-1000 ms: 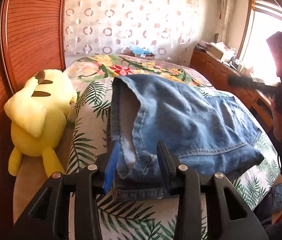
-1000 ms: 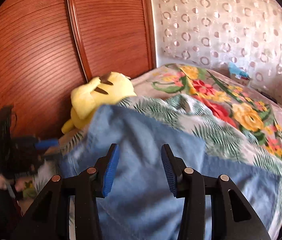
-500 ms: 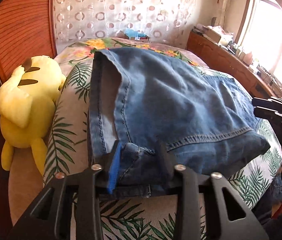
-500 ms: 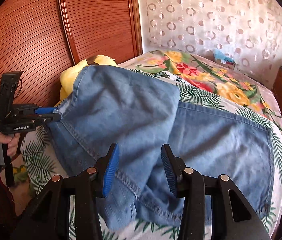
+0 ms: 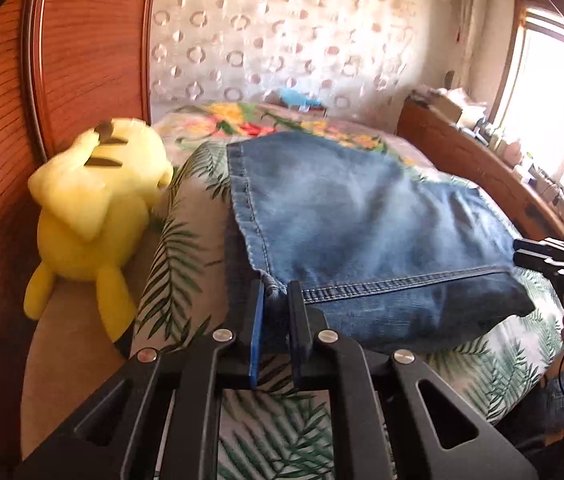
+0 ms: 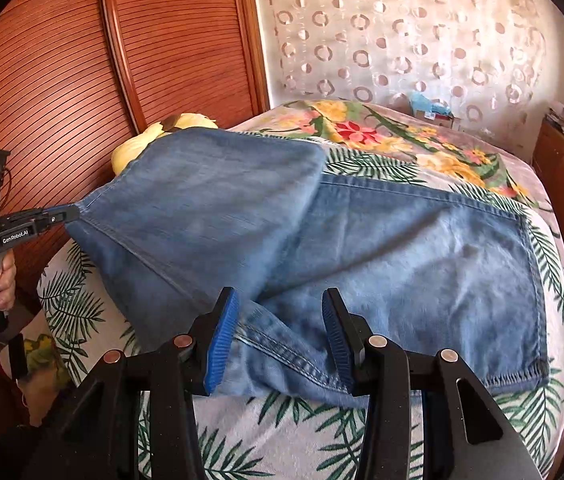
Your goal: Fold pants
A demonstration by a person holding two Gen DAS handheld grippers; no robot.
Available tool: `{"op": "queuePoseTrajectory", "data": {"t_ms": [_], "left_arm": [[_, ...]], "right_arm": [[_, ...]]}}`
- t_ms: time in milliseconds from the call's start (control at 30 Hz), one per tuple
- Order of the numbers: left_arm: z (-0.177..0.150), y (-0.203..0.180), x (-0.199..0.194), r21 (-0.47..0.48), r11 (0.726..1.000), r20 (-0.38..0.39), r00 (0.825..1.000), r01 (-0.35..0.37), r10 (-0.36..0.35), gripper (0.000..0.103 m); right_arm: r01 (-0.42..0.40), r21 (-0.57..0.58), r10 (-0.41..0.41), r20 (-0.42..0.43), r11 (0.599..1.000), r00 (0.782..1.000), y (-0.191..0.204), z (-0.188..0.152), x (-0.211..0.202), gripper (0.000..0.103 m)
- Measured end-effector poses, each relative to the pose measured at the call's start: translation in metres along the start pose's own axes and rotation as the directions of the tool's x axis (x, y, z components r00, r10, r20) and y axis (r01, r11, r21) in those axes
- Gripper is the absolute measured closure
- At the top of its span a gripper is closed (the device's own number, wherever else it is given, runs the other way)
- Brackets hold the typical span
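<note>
Blue denim pants (image 5: 362, 220) lie on the bed, partly folded. My left gripper (image 5: 276, 292) is shut on a corner of the pants' hem and holds it above the bed. It also shows in the right wrist view (image 6: 66, 214), pinching the raised fold of the pants (image 6: 402, 248) at the left. My right gripper (image 6: 280, 320) is open, with the near hem of the pants lying between its jaws; I cannot tell whether the pads touch the cloth. It shows at the right edge of the left wrist view (image 5: 538, 256).
A yellow plush toy (image 5: 90, 208) lies on the bed's left side against a wooden slatted wardrobe (image 6: 62, 60). The bedspread (image 6: 382, 136) has a leaf and flower print. A wooden cabinet (image 5: 462, 168) with clutter stands along the right, under a window.
My left gripper has closed on the pants' corner and drawn the fold flatter across the bed. My right gripper has come nearer to the near hem and stays open.
</note>
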State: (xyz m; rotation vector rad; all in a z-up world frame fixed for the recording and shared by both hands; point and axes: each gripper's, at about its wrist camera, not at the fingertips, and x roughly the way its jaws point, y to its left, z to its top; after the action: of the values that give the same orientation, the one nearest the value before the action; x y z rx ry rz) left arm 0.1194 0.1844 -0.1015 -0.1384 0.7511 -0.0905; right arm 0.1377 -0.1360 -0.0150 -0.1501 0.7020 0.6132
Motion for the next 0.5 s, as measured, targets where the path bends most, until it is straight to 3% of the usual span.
{"op": "queuePoseTrajectory", "data": {"t_ms": [133,267,400,500], "left_arm": [[0.002,0.001,0.006,0.002,1.000,-0.021,1.000,-0.011,0.011,0.086],[0.008,-0.005,0.002,0.020,0.999,0.002,1.000,-0.027,0.027,0.063],[0.013,-0.011,-0.004,0.039,0.999,0.021,1.000,-0.003,0.003,0.055],[0.015,-0.024,-0.009,0.073,0.997,0.041,0.999,-0.013,0.010,0.036]], "right_arm": [[0.009,0.022,-0.010,0.009,1.000,1.000,-0.008,-0.006,-0.008,0.058],[0.025,0.046,-0.025,0.019,0.999,1.000,-0.020,-0.013,-0.021,0.058],[0.044,0.067,-0.045,0.024,0.997,0.999,-0.027,-0.022,-0.036,0.058],[0.077,0.075,-0.079,0.024,0.994,0.997,-0.035,-0.031,-0.046,0.058]]}}
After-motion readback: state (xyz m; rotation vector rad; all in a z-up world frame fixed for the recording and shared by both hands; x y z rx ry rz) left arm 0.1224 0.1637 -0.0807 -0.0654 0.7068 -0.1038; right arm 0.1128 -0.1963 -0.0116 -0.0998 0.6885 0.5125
